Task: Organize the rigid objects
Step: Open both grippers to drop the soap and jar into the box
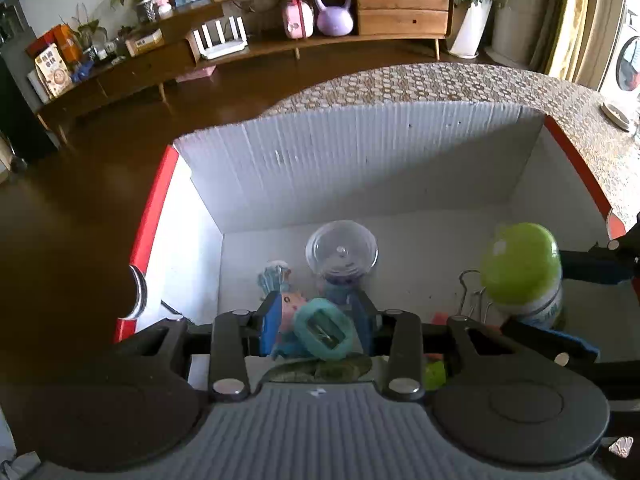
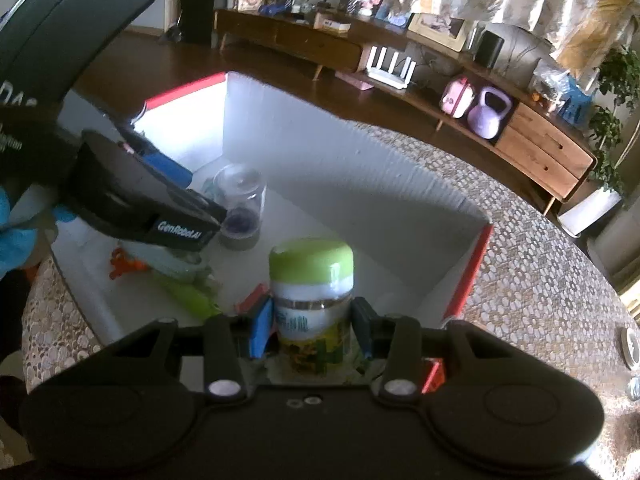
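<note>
A white cardboard box (image 1: 360,160) with red edges stands open on the table. Over its near side, my left gripper (image 1: 318,320) is shut on a small teal and pink toy (image 1: 320,330). Below it on the box floor stands a clear jar (image 1: 341,250) with purple contents. My right gripper (image 2: 312,328) is shut on a green-lidded bottle (image 2: 311,276), upright and low inside the box (image 2: 320,152). The left wrist view shows that bottle (image 1: 520,268) at the right. In the right wrist view my left gripper (image 2: 200,196) reaches in from the left beside the jar (image 2: 240,196).
Metal binder clips (image 1: 472,292), an orange toy (image 2: 124,264), a green item (image 2: 188,292) and a red piece (image 2: 252,298) lie on the box floor. A patterned cloth (image 2: 540,280) covers the table around the box. A wooden sideboard (image 1: 400,8) lines the far wall.
</note>
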Motion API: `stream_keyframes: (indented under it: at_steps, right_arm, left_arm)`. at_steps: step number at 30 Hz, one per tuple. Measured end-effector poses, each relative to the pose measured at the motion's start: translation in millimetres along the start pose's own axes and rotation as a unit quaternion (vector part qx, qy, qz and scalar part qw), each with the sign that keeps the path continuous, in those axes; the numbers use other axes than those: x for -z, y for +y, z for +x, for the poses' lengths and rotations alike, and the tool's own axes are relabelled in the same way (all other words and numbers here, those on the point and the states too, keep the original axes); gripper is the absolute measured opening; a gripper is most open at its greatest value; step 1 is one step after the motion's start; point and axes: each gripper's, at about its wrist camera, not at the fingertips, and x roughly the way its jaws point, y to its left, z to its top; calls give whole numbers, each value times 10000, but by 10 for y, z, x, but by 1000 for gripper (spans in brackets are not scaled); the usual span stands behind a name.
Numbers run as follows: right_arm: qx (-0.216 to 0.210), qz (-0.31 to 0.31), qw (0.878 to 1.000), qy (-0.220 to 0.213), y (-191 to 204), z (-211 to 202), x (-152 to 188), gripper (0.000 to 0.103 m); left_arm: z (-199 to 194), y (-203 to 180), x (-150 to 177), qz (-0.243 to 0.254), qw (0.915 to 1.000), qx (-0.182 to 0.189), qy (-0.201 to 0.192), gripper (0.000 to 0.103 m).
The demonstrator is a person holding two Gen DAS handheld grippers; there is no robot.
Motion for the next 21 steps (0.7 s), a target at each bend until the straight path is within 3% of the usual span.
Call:
stream_keyframes:
  at_steps: [5,9,16,21]
  right_arm:
    - [4,87,10000,15,-13,1,20,43]
    - [-89,233,9997,-28,-92,-36,41,55]
    - [-297,541,9977,-277,-198,-249,78,67]
    - [-449,805,9949,-417,-277,-379,77,75]
  left_arm:
    - [47,-8,-15,64,9999,18,155,38]
    - [63,-52,-16,164,9996,-37,242,38]
    - [58,-88,24,186,9993,-88,322,40]
    - [-34,-87,62,111,9997,-51,212,51]
